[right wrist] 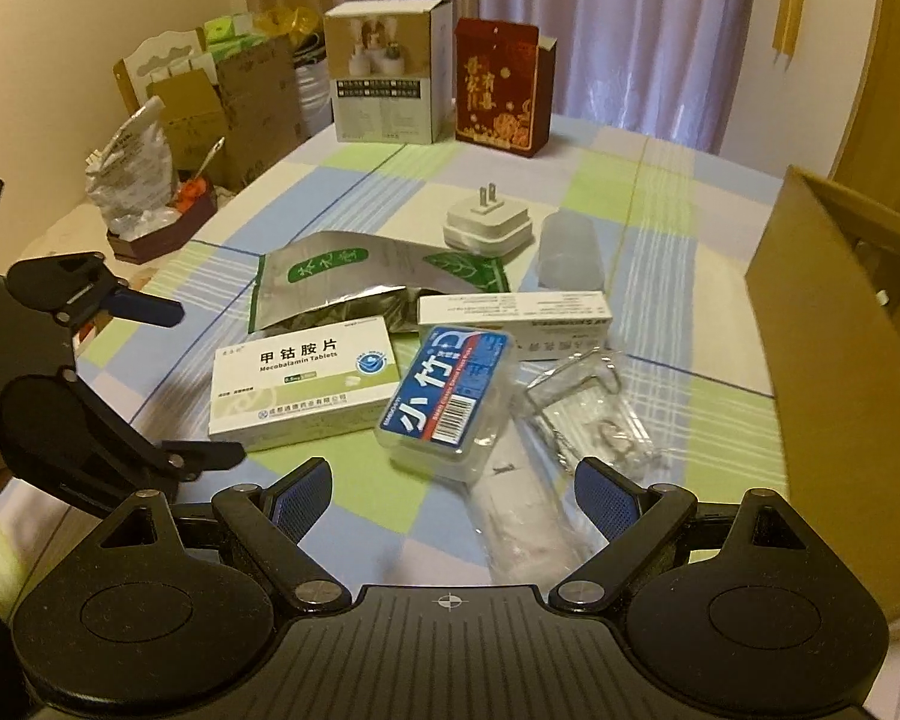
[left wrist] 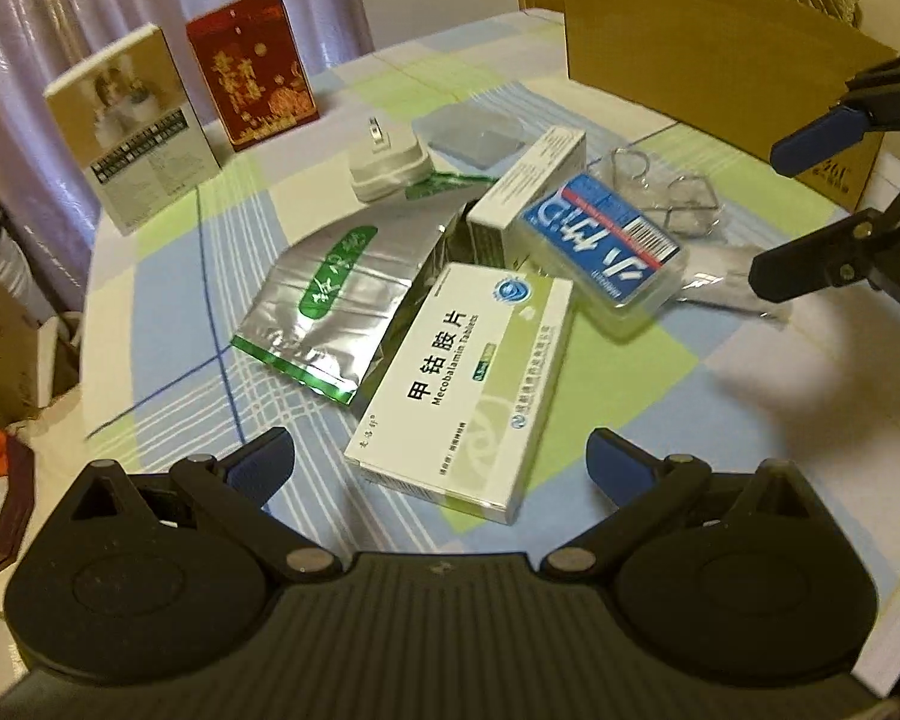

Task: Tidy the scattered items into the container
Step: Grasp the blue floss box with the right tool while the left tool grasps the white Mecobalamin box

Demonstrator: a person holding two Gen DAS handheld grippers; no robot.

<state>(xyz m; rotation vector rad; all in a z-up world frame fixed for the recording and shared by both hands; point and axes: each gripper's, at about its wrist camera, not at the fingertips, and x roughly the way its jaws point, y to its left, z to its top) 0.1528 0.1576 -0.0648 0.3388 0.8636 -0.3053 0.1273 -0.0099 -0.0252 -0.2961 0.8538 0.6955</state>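
Note:
A white-green Mecobalamin tablet box (left wrist: pixel 468 384) (right wrist: pixel 306 378) lies nearest, just beyond my open left gripper (left wrist: pixel 441 468) (right wrist: pixel 192 381), whose fingers hold nothing. Next to it are a clear case with a blue label (left wrist: pixel 600 240) (right wrist: pixel 450 396), a silver foil pouch (left wrist: pixel 330 294) (right wrist: pixel 330 282), a second white box (left wrist: pixel 528 180) (right wrist: pixel 516 312) and a white plug adapter (left wrist: pixel 387 168) (right wrist: pixel 489 225). My right gripper (right wrist: pixel 453 495) (left wrist: pixel 792 210) is open over a clear wrapped packet (right wrist: pixel 528 528), near a clear bag of metal hooks (right wrist: pixel 594 414) (left wrist: pixel 666 192). The cardboard box (left wrist: pixel 690 42) (right wrist: pixel 828 360) stands open at the right.
A clear plastic tub (left wrist: pixel 471 135) (right wrist: pixel 570 249) lies behind the plug. A beige carton (left wrist: pixel 132 126) (right wrist: pixel 387 78) and a red carton (left wrist: pixel 252 66) (right wrist: pixel 501 90) stand upright at the table's far side before a curtain. Clutter and bags (right wrist: pixel 144 180) sit beyond the left table edge.

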